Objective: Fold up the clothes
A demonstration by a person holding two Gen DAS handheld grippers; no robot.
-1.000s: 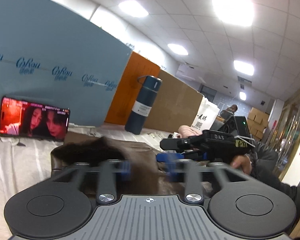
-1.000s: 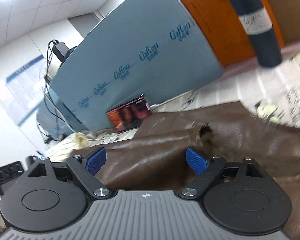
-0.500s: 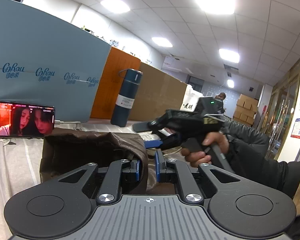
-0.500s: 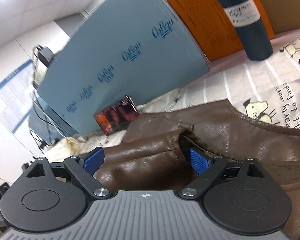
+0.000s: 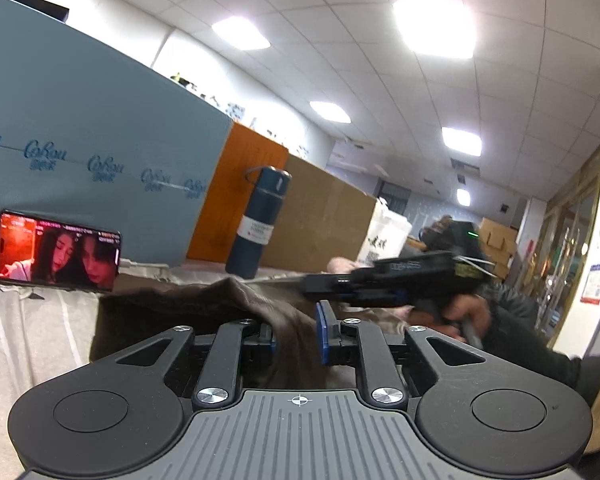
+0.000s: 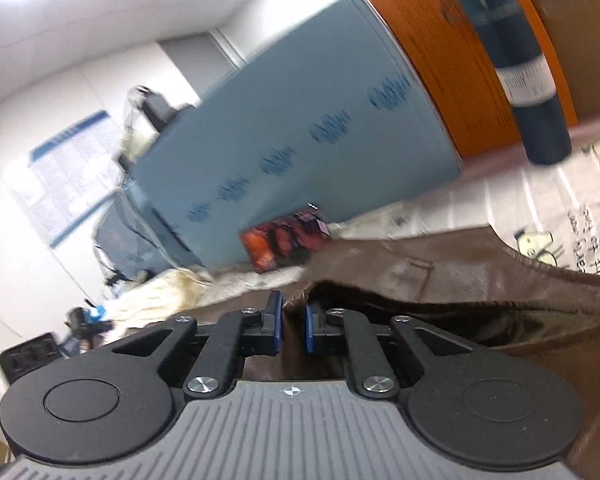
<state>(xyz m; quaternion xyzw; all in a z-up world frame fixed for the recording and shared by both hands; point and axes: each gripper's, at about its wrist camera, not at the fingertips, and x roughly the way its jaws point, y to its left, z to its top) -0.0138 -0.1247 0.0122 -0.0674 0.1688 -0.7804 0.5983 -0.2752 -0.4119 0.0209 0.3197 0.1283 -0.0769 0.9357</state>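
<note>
Each tool has a ribbed grey body with a small crosshair mark, two round black discs at the sides, and black linkage arms pinned by silver screws, ending in blue pads: the left tool and the right tool. The hand on the right tool's black handle emerges from a dark sleeve; a small green light glows on top.

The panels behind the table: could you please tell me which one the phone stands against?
The blue panel with the printed logos; the phone stands at its foot. The orange panel and the brown panel stand further right.
</note>
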